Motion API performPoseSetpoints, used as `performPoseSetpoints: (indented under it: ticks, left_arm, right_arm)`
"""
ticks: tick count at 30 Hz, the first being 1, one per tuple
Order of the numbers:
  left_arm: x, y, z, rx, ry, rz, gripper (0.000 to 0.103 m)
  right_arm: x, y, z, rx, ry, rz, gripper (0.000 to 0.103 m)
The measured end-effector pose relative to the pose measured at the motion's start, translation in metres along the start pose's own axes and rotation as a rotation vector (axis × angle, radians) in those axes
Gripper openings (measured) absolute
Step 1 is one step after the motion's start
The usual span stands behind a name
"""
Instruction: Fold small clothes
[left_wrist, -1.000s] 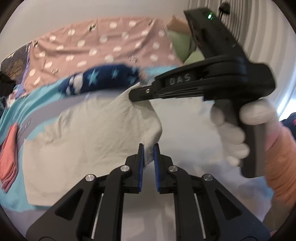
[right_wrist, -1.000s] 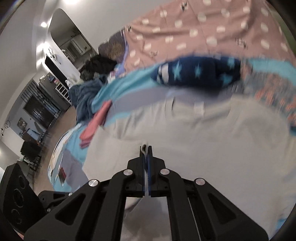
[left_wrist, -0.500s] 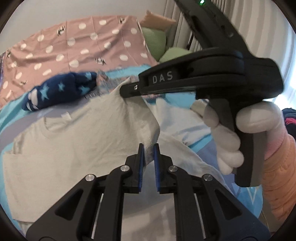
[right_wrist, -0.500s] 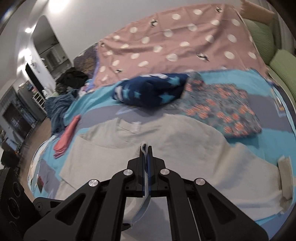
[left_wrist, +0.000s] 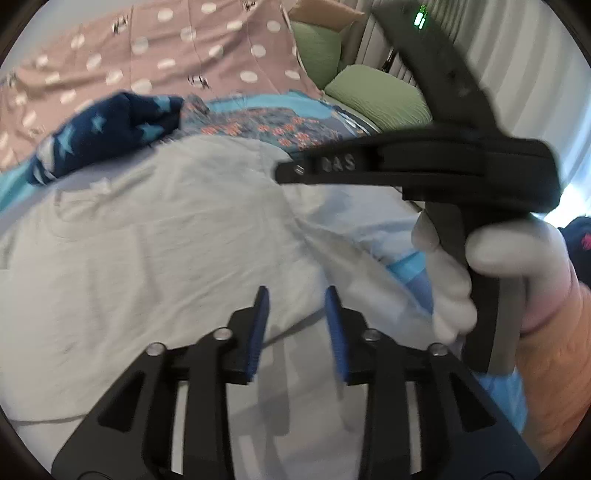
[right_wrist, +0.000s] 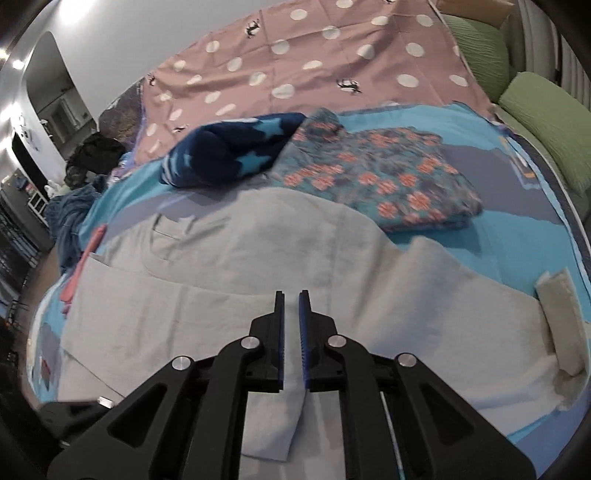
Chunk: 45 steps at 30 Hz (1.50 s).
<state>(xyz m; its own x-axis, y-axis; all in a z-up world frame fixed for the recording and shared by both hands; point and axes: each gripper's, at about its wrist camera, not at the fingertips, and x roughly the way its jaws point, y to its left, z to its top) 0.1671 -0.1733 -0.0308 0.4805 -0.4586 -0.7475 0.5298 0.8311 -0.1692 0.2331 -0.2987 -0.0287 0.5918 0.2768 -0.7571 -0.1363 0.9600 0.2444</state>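
Two grippers, both mine, both at the near hem of one garment.

Item, nearest: my left gripper (left_wrist: 297, 321), blue pads (left_wrist: 258, 332) parted, jaws just opened. A fold of pale grey cotton top (left_wrist: 166, 240) lies loose between them, touched by neither pad as far as I can tell.

Item, level with it: my right gripper (right_wrist: 291, 332), jaws just begun to part, now a narrow slot. A strip of the same top (right_wrist: 258, 266) hangs down through that slot; whether the pads yet let go of it I cannot tell.

Item, directly ahead of both: the body of the top, spread flat on the turquoise bed cover (right_wrist: 461, 229), neckline at the far end. Long axis, sleeve to sleeve, runs across my fingers, left to right. Its cream cuff (right_wrist: 561, 317) sits far right, nearer my right gripper.

Item, beyond the neckline: navy star-print fleece bundle (right_wrist: 229, 151); beside it a folded floral-print cloth (right_wrist: 388, 177).

Item, farthest: pink spotted sheet (right_wrist: 314, 62), green pillows (right_wrist: 546, 122).

Judgement: side fold laid; next grasp falls to my right hand, on the sleeve.
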Motion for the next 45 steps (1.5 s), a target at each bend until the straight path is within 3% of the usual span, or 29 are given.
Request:
performPoseSetpoints:
  ticks: [5,9,13,16,18,21,25,30,32,35,37,40,43,45]
  left_arm:
    - [-0.057,0.037,-0.032,-0.044,-0.081,0.086,0.046]
    - [-0.112,0.109,-0.072,-0.212,-0.151,0.257,0.05]
    - [-0.158,0.184,-0.113,-0.432,-0.192,0.352,0.051]
    - [-0.182,0.218,-0.143,-0.508,-0.203,0.394,0.051]
    - [-0.185,0.23,-0.157,-0.514,-0.198,0.372,0.051]
    - [-0.172,0.241,-0.168,-0.512,-0.136,0.335,0.04]
    - [-0.143,0.262,-0.151,-0.446,-0.066,0.299,0.034]
    - [-0.129,0.284,-0.131,-0.42,-0.061,0.246,0.031]
    - [-0.133,0.285,-0.136,-0.448,-0.13,0.2,0.016]
    - [-0.151,0.281,-0.146,-0.473,-0.242,0.194,0.015]
    - [-0.157,0.282,-0.153,-0.49,-0.267,0.147,0.015]
    - [-0.147,0.286,-0.156,-0.513,-0.231,0.107,0.017]
    - [-0.138,0.29,-0.155,-0.531,-0.192,0.089,0.029]
    - [-0.135,0.291,-0.155,-0.535,-0.187,0.075,0.03]
  right_arm:
    - [-0.015,0.009,-0.012,-0.064,-0.006,-0.01,0.008]
    - [-0.024,0.039,-0.016,-0.143,0.005,0.021,0.012]
    - [-0.023,0.08,-0.01,-0.202,0.025,0.065,0.019]
    - [-0.018,0.123,-0.004,-0.256,0.047,0.102,0.023]
    - [-0.011,0.155,0.0,-0.294,0.068,0.127,0.028]
    - [0.002,0.199,0.007,-0.325,0.109,0.157,0.029]
    - [0.02,0.244,0.016,-0.361,0.145,0.155,0.03]
    - [0.044,0.292,0.02,-0.403,0.169,0.152,0.033]
    - [0.054,0.303,0.022,-0.413,0.179,0.155,0.034]
    - [0.074,0.317,0.028,-0.429,0.209,0.152,0.035]
    - [0.094,0.325,0.038,-0.42,0.253,0.166,0.036]
    - [0.122,0.343,0.051,-0.412,0.304,0.185,0.037]
    - [0.148,0.364,0.06,-0.428,0.356,0.225,0.042]
    - [0.163,0.375,0.062,-0.456,0.385,0.23,0.045]
